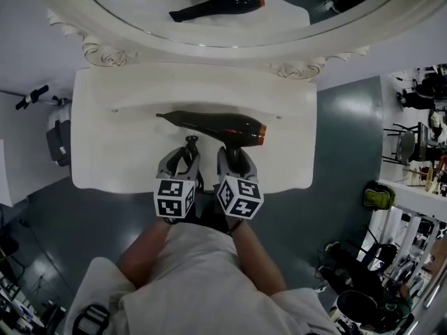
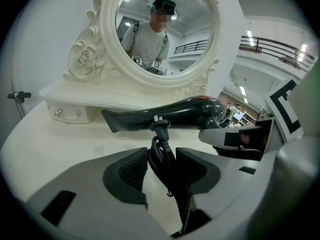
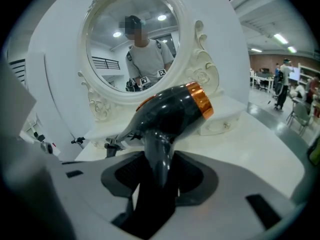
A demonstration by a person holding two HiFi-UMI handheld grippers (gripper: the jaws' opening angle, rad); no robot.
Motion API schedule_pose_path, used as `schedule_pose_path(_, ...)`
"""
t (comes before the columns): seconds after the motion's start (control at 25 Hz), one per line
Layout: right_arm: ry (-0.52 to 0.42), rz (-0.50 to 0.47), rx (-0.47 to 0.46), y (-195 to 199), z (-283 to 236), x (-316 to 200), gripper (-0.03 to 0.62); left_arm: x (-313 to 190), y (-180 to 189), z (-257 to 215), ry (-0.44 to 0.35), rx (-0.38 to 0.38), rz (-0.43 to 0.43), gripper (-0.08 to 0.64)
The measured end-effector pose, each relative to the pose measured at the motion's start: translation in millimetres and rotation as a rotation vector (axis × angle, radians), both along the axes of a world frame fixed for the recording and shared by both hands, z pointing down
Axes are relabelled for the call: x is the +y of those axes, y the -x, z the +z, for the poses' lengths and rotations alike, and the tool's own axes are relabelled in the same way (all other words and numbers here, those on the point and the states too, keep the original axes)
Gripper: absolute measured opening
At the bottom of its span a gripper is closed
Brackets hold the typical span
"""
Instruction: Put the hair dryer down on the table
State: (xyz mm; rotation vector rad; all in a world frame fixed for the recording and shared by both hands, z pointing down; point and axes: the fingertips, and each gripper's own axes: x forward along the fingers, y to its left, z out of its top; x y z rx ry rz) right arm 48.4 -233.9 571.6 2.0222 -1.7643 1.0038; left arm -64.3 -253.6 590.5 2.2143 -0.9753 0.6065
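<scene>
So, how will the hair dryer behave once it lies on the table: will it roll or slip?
The hair dryer looks rigid; its glossy, rounded barrel may slide or rock. Its handle, in the right gripper, sticks out sideways and should stop rolling. The bundled cord in the left gripper looks floppy.

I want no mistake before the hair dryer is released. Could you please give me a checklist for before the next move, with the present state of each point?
1. The right tool is closed on the handle of the hair dryer: ok.
2. The left tool is closed on the bundled cord, plug upward: ok.
3. The table around the dryer is free of other things: ok.
4. The dryer lies about level, with its side toward the table: ok.
5. The dryer body already rests on the table: cannot tell.
6. The dryer is apart from the mirror frame: ok.
</scene>
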Motion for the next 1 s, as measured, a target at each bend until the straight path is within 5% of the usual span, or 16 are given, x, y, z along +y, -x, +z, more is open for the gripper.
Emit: schedule_pose_path(1.0,0.125,-0.038,-0.187,64.2,54.5,-40.2,0.189,-32.4,77.5,32.5,0.062,-0.071,-0.096,0.179)
